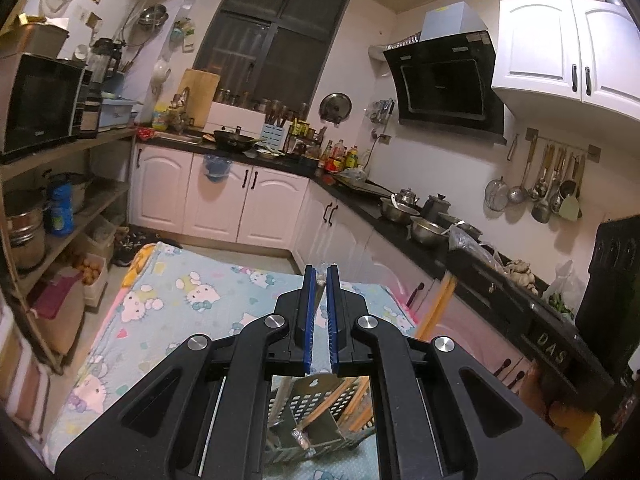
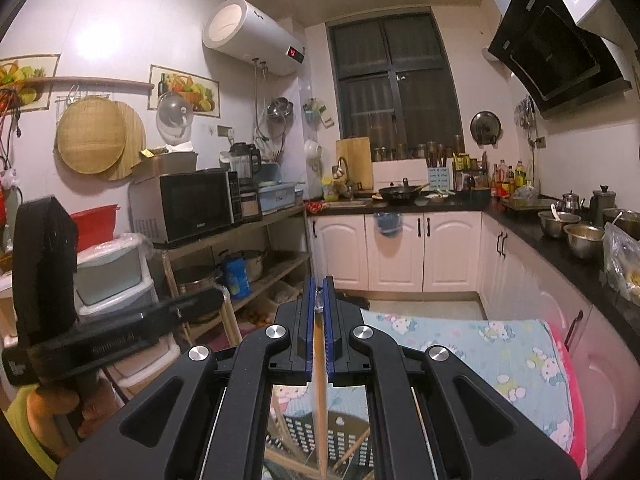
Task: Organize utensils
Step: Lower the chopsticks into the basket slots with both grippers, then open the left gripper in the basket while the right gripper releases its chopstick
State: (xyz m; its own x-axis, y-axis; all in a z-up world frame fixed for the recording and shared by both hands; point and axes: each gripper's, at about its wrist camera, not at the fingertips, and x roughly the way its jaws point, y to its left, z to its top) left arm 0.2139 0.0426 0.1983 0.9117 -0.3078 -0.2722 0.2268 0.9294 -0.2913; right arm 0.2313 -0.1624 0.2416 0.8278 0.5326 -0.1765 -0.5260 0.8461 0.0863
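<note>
Below both pairs of fingers, a perforated holder (image 1: 316,412) holds chopsticks (image 2: 352,450); right gripper (image 2: 319,292) clamps a chopstick (image 2: 319,380), left gripper (image 1: 321,280) pinches something unclear.

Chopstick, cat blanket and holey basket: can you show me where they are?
chopstick (image 2: 319,360): right wrist view, on its shaft between the hand-held gripper's pads.
cat blanket (image 1: 192,292): left wrist view, on a bare printed patch.
holey basket (image 1: 308,404): left wrist view, on its perforated wall below the gripper.
</note>
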